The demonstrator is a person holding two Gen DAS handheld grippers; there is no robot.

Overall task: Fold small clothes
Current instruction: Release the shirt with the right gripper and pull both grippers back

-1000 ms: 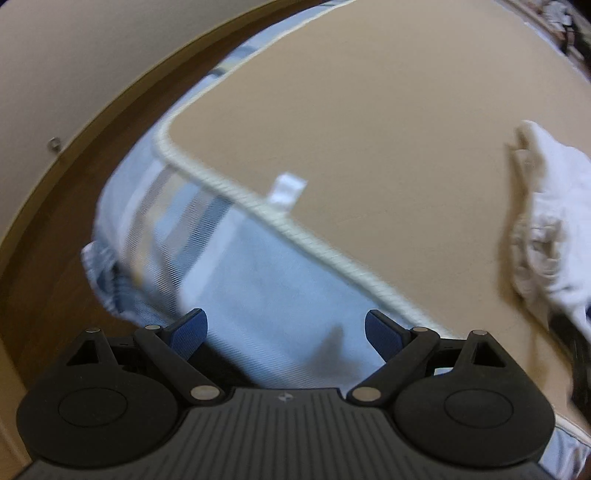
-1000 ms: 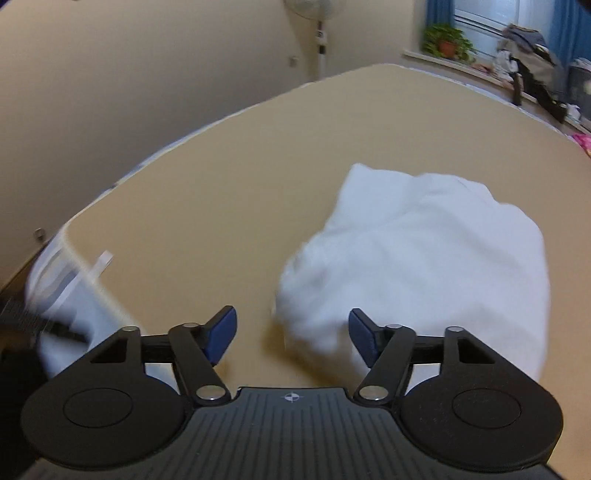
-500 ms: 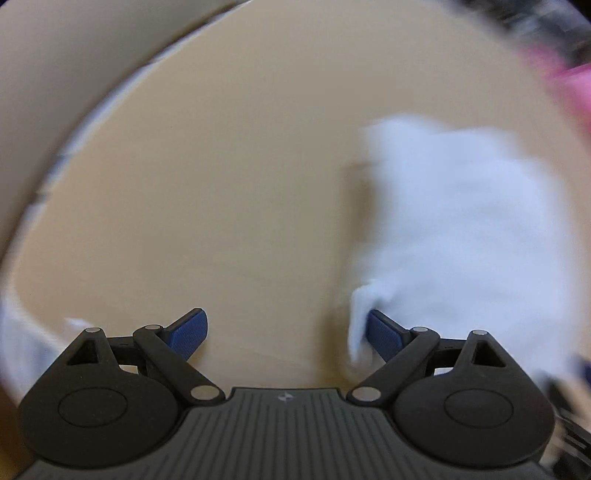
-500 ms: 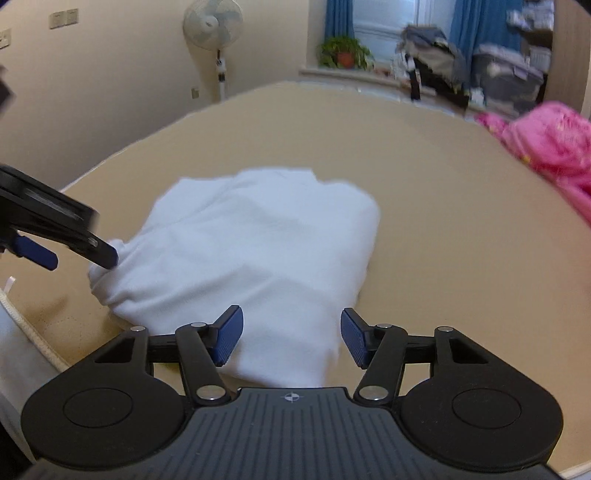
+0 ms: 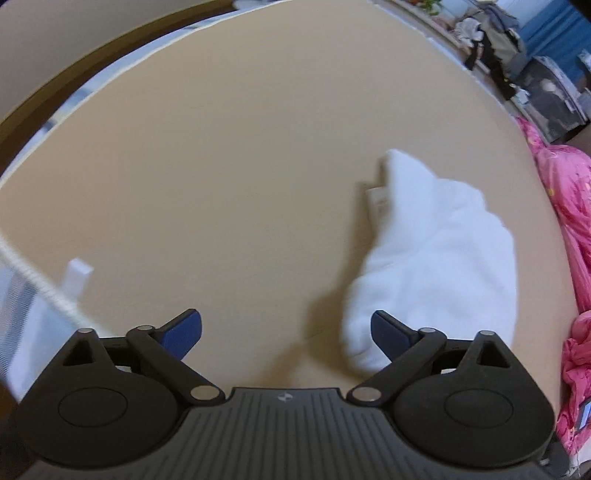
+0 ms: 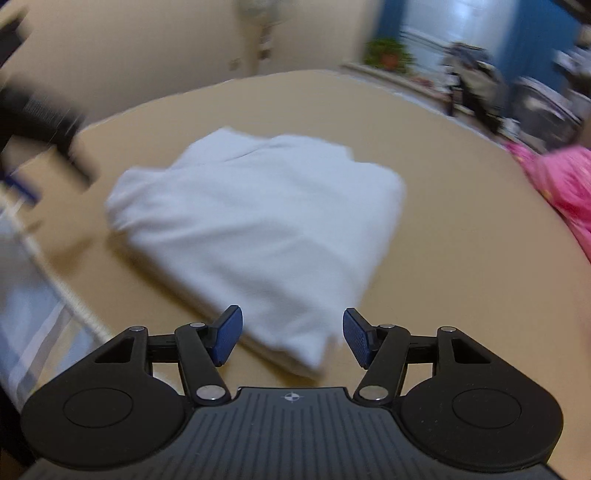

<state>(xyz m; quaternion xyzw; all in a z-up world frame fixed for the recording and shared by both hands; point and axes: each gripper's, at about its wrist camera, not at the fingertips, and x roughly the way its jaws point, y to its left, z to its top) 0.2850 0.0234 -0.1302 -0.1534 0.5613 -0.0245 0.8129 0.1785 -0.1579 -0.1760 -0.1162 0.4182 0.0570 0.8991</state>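
Note:
A white folded garment point(image 6: 258, 221) lies on the tan bed surface point(image 5: 221, 166). My right gripper point(image 6: 293, 332) hovers low over the garment's near corner, which sits between the blue pads point(image 6: 229, 332) without being pressed; its jaws are opening slightly. In the left wrist view the garment point(image 5: 436, 258) lies to the right. My left gripper point(image 5: 286, 325) is opening wide over bare mattress, and its right finger point(image 5: 388, 328) is beside the garment's near end. The left gripper point(image 6: 44, 122) also shows as a dark blur at the garment's left.
The corded bed edge point(image 5: 44, 291) and striped sheet point(image 6: 33, 325) drop off at the near left. Pink cloth point(image 5: 569, 229) is piled at the right. A fan point(image 6: 258, 22), a plant point(image 6: 388, 55) and clutter point(image 6: 480, 85) stand beyond the far edge.
The left view swung from the bed's edge to the garment, and the left gripper came up beside it. The right gripper sank closer to the garment's near corner.

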